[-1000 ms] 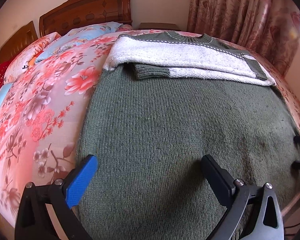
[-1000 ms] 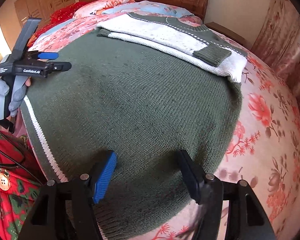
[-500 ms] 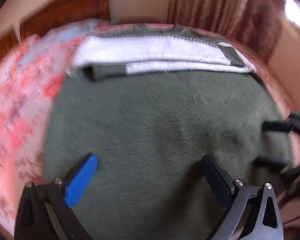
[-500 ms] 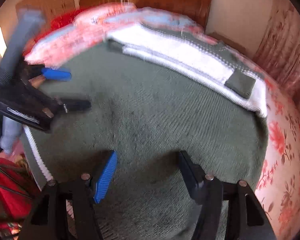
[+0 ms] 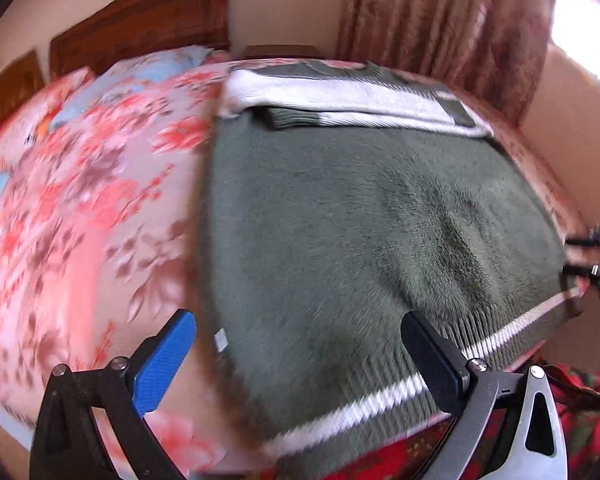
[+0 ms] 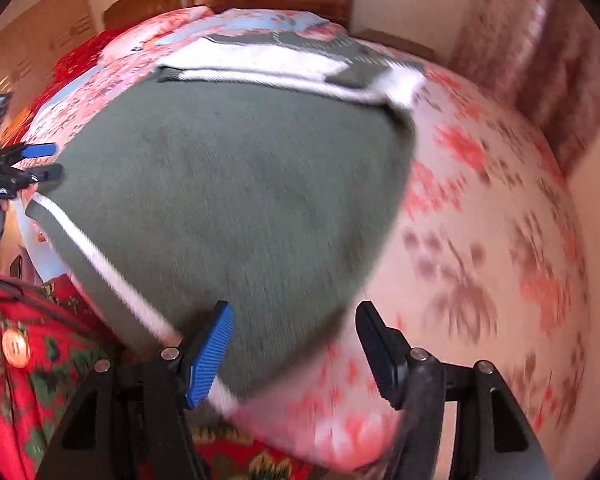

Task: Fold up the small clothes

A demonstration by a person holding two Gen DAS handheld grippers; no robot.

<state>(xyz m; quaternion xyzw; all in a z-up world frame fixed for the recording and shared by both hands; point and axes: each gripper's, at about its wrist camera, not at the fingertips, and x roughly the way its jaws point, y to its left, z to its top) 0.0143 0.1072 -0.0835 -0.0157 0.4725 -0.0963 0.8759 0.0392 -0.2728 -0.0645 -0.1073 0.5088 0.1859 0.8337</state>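
Since a second ago we are swinging both grippers apart toward the near corners of the sweater (image 5: 340, 220), which is lying flat on the bed (image 5: 80, 200), sleeves already folded across its far end. Our left gripper (image 5: 300, 352) and right gripper (image 6: 296, 344) are each hovering with jaws wide apart and empty. The striped hem (image 5: 380, 404) is running crosswise directly ahead, one corner nearest each gripper.

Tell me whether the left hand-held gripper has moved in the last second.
Yes. The left hand-held gripper pulled back toward the sweater's striped hem, which now shows between its fingers.
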